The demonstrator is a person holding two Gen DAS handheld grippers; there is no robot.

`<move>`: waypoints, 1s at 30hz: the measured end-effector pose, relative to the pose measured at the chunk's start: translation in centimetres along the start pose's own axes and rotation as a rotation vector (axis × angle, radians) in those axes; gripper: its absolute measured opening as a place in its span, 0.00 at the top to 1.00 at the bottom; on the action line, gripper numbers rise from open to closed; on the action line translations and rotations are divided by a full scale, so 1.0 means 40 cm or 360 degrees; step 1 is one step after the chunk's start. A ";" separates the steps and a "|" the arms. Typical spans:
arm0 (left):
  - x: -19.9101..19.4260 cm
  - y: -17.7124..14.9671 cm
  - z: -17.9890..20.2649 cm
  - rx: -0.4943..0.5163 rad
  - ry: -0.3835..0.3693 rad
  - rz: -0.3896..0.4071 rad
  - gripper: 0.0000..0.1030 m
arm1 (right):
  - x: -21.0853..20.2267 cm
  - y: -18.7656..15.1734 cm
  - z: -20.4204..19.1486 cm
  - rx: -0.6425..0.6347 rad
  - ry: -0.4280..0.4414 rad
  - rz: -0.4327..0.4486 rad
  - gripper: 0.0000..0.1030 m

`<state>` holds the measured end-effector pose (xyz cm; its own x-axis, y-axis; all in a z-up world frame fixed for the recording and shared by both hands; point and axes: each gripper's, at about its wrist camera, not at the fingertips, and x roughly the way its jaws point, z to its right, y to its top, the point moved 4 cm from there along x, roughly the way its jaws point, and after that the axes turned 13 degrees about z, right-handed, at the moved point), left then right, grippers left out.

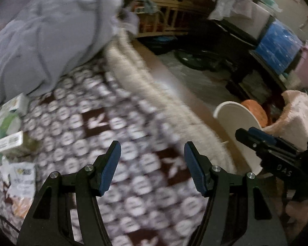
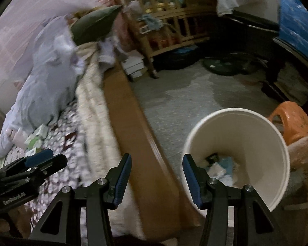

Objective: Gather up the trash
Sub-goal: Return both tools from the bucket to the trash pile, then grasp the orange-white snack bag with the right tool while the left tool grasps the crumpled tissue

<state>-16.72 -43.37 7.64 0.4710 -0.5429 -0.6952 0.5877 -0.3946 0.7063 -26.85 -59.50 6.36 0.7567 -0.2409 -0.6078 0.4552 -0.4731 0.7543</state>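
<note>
1. Left tongs [image 1: 152,168]: released, nothing between the pads, hanging over the patterned bedspread [image 1: 117,147]. Frame is smeared, so fine detail is unreliable.
2. Right tongs [image 2: 157,181]: released, empty, above the wooden bed edge [image 2: 133,123] just beside the white bin [image 2: 277,164].
3. Trash location: small boxes [image 1: 10,143] and a snack wrapper [image 1: 22,184] lie on the bedspread, well left of the left tongs, below the grey bedding heap [image 1: 47,37]. The bin stands on the floor against the bed and already holds some scraps [image 2: 217,168].
4. Step in hand, as judged: reach for the next piece on the bed.
5. To do it well: swing the left tongs over one box, pause so the view settles, straddle its narrow sides, clench firmly but without crushing.
6. Avoid pinching bedspread along with the box.
7. Keep the right tongs clear of the bin mouth for the drop.
</note>
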 end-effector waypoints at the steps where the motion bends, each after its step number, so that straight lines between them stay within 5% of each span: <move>1: -0.010 -0.005 -0.023 -0.0018 0.0018 0.0000 0.39 | 0.002 -0.002 -0.020 -0.0011 0.0021 -0.0002 0.52; 14: -0.157 -0.075 -0.365 -0.0256 0.0291 0.0022 0.39 | 0.072 -0.071 -0.331 -0.0224 0.0324 -0.0161 0.50; 22: -0.251 -0.161 -0.639 -0.0448 0.0549 0.0010 0.39 | 0.111 -0.180 -0.565 -0.0338 0.0588 -0.0359 0.47; 30: -0.322 -0.227 -0.803 -0.0570 0.0689 0.0020 0.39 | 0.155 -0.280 -0.777 -0.0305 0.0782 -0.0524 0.39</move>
<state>-6.99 -8.98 5.90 0.6621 -0.1622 -0.7317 0.7314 -0.0730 0.6780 -12.65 -29.35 1.87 0.6688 0.3315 -0.6654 0.7434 -0.2845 0.6054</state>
